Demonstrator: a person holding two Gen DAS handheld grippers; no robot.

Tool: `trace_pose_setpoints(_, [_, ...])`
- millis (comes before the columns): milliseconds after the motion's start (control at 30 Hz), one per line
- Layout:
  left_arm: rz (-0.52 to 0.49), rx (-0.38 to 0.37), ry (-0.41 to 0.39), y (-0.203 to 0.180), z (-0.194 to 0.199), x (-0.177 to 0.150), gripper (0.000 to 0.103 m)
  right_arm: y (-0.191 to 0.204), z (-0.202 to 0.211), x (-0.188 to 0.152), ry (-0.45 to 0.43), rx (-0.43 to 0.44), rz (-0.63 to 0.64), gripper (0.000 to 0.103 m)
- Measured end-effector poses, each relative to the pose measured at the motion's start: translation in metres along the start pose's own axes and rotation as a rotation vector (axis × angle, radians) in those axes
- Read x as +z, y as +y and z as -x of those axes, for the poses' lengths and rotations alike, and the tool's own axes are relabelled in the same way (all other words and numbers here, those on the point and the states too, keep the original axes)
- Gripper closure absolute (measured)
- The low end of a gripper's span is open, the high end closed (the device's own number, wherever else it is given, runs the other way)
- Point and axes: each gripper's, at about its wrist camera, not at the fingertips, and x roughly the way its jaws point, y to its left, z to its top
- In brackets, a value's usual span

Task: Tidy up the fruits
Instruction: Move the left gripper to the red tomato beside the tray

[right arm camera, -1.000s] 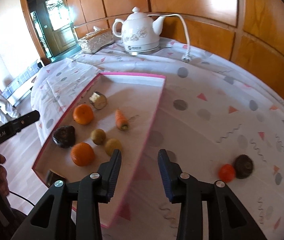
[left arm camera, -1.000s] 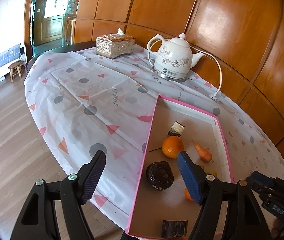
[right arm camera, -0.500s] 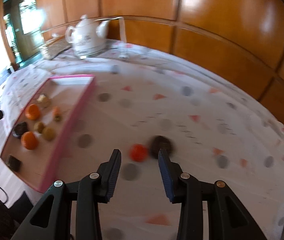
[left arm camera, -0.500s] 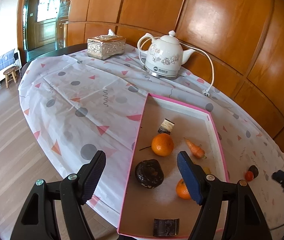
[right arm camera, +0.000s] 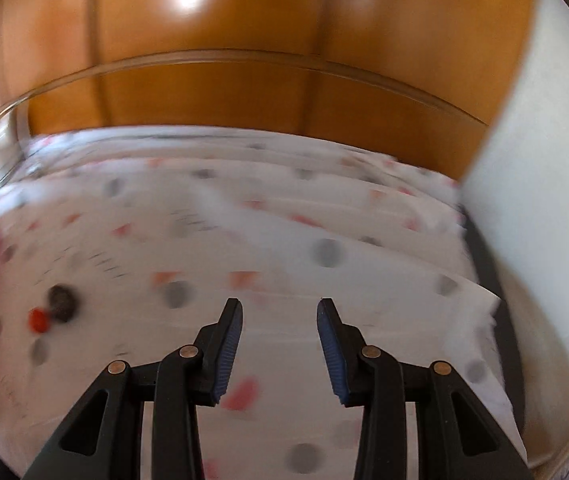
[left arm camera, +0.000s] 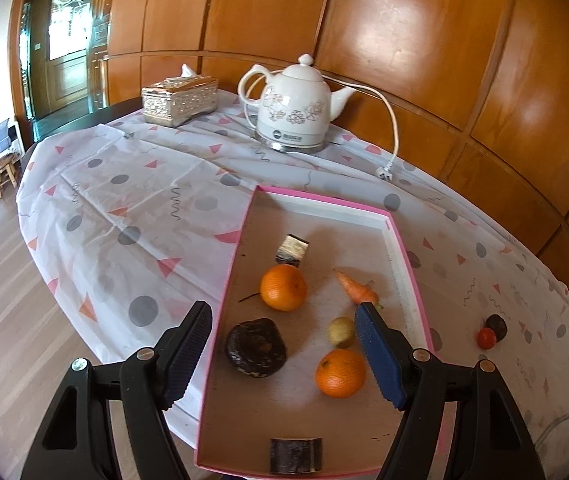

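A pink-rimmed shallow box (left arm camera: 404, 256) lies on the patterned tablecloth. Inside it are two oranges (left arm camera: 283, 287) (left arm camera: 340, 373), a carrot (left arm camera: 354, 288), a small yellow-green fruit (left arm camera: 340, 331), a dark round fruit (left arm camera: 255, 347) and two dark cut pieces (left arm camera: 292, 249) (left arm camera: 295, 454). My left gripper (left arm camera: 284, 348) hovers open over the box's near end, holding nothing. On the cloth to the right lie a small red fruit (left arm camera: 486, 337) (right arm camera: 39, 320) and a dark fruit (left arm camera: 496, 325) (right arm camera: 61, 298). My right gripper (right arm camera: 280, 340) stands open and empty over bare cloth, right of those two.
A white floral kettle (left arm camera: 294, 114) with its cord (left arm camera: 390, 136) and a silver tissue box (left arm camera: 180, 100) stand at the table's back. Wood panelling rises behind. The table edge and a white wall (right arm camera: 532, 200) are close on the right in the blurred right wrist view.
My right gripper has swung far to the right, away from the box and past the red and dark fruits, its view now blurred. My left gripper has drifted slightly over the box.
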Motion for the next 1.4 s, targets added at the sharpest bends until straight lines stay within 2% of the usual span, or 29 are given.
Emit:
trace_pose_setpoints(233, [-0.043,-0.04,0.016,-0.022,-0.003,0.0,0.029,-0.074,-0.013,-0.009,0.014,-0.09,-0.263,0.064])
trace_pose_setpoints(500, [-0.143,-0.12,0.051,-0.058,-0.009,0.0,0.029,-0.105,-0.022,-0.018,0.042,-0.118,-0.423,0.064])
trace_pose_setpoints(733, [-0.275,-0.214,0.102,-0.107,-0.018,-0.003,0.029,-0.108,-0.018,-0.016,0.009,-0.089,-0.427,0.064])
trace_pose_setpoints(900, [-0.346,-0.243,0.112,-0.139,-0.025,-0.005,0.029,-0.109,-0.016,-0.017,-0.004,-0.083,-0.44,0.064])
trace_pose_setpoints(1000, [-0.364,-0.259,0.116,-0.153,-0.026,-0.006,0.029,-0.114,-0.016,-0.019,-0.003,-0.086,-0.474,0.058])
trace_pose_setpoints(1200, [-0.385,-0.283,0.133,-0.173,-0.031,-0.012,0.029,-0.116,-0.017,-0.02,0.003,-0.069,-0.491,0.058])
trace_pose_setpoints(1400, [-0.387,-0.291,0.156,-0.181,-0.035,-0.018,0.029,-0.114,-0.01,-0.018,-0.046,-0.034,-0.488,0.058])
